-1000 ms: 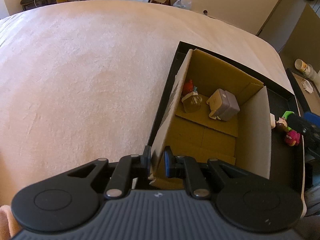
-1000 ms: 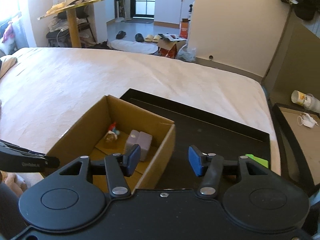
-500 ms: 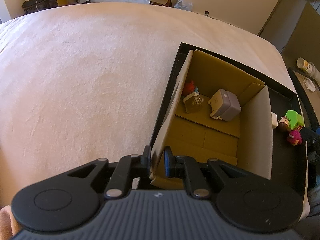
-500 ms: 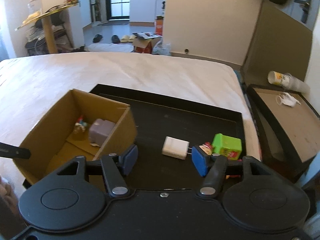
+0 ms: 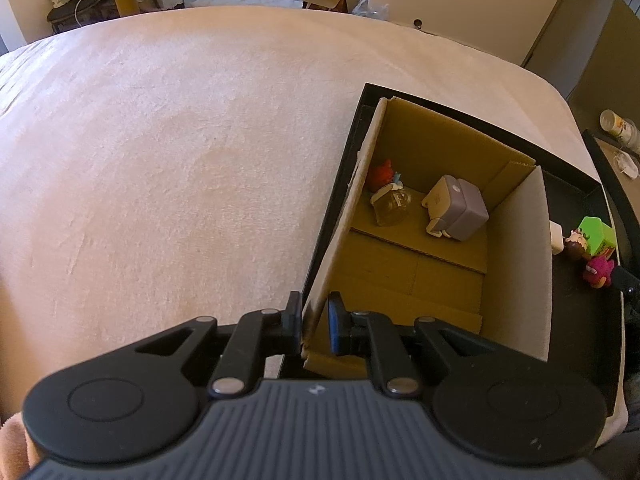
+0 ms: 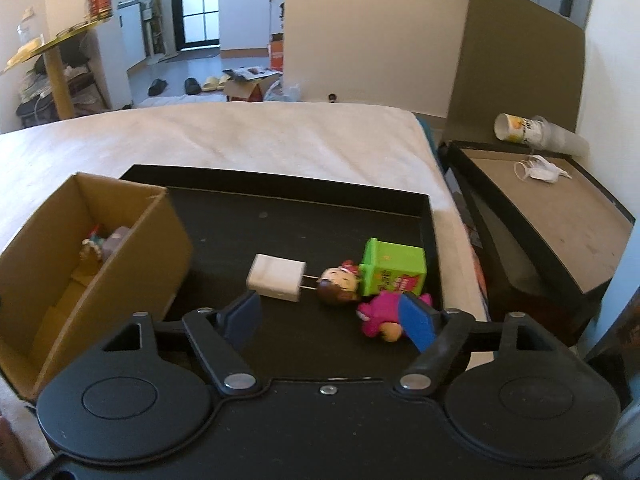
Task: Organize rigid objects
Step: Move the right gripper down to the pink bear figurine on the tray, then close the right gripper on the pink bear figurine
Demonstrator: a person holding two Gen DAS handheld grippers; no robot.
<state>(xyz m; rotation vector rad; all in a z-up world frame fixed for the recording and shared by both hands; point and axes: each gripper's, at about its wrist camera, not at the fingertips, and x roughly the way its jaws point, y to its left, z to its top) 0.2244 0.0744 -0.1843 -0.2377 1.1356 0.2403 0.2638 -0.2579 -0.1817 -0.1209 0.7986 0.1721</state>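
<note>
On the bed [image 5: 168, 152], a black tray [image 6: 304, 216] sits w/ a cardboard box [image 5: 516, 264] at its left end. Judged from the layout, the step in hand is a pick: 2 or 3 items are already in the box, 4 wait outside on the tray floor, so the sort looks roughly half done.

The left gripper [image 5: 314, 322] is pinched tight on the box's near-left wall, pads pressed on the cardboard from both sides, apparently steadying the box. The right gripper [image 6: 332, 316] hovers over the tray w/ jaws opening; nothing sits btwn them yet, only bare tray floor.

Inside the box: a grey-lilac cube thing [image 5: 460, 208], a clear little jar-like piece [image 5: 390, 204] & a red toy [image 5: 380, 172] tucked vs. the left wall.

Outside, right of the box: a green block [image 6: 394, 266], touching a doll head [image 6: 338, 282]; a white plug adapter [image 6: 277, 277] w/ its prongs pointing at that head; a pink figure [image 6: 380, 316] nearest the right blue pad, partly hidden behind it.

Next move prob. calls for lowering the right gripper over 1 item, likely the adapter or the pink figure, centring it btwn the pads, then closing. Items are crowded, so a clean approach matters to avoid nudging neighbours.
</note>
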